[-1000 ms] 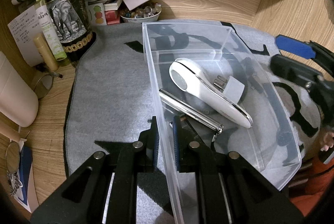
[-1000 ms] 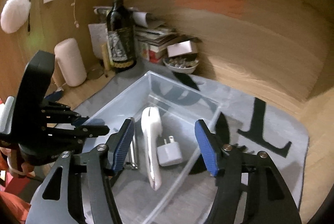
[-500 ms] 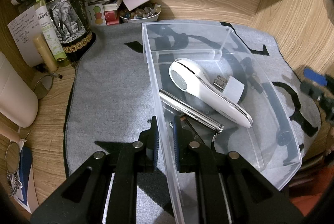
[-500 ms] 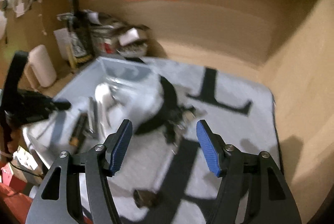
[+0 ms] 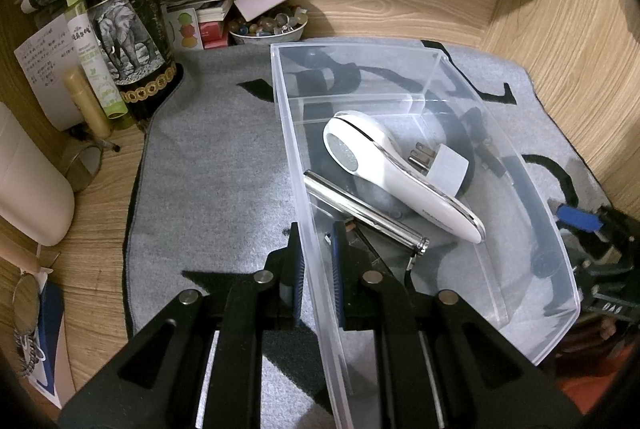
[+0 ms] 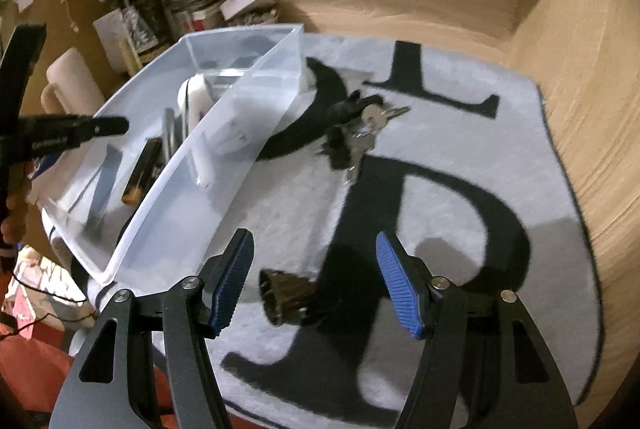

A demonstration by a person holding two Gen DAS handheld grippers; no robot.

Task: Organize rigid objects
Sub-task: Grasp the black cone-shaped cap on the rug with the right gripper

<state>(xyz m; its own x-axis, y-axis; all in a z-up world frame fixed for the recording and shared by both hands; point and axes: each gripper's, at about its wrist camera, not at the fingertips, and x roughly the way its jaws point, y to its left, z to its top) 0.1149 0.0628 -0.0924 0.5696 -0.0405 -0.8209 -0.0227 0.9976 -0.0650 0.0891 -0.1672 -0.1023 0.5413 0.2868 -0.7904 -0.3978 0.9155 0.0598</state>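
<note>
A clear plastic bin (image 5: pixel 408 69) lies on a grey mat and also shows in the right wrist view (image 6: pixel 240 85). In it are a white handheld device (image 5: pixel 384 165), a white plug adapter (image 5: pixel 448 165) and a silver metal bar (image 5: pixel 360 209). My left gripper (image 5: pixel 318 249) is shut on the bin's near side wall. My right gripper (image 6: pixel 316 285) is open and empty, low over a small dark brown cylinder (image 6: pixel 284 295) on the mat. A bunch of keys with a black fob (image 6: pixel 356 125) lies further out beside the bin.
A dark wine bottle (image 5: pixel 120 9), small bottles, stacked papers and a bowl of beads (image 5: pixel 268 27) stand at the back left. A white cylinder (image 5: pixel 28 189) lies at the left. Wooden walls close the back and right sides.
My right gripper has swung from over the bin to the right and down, over the mat by the brown cylinder. My left gripper has stayed clamped on the bin wall.
</note>
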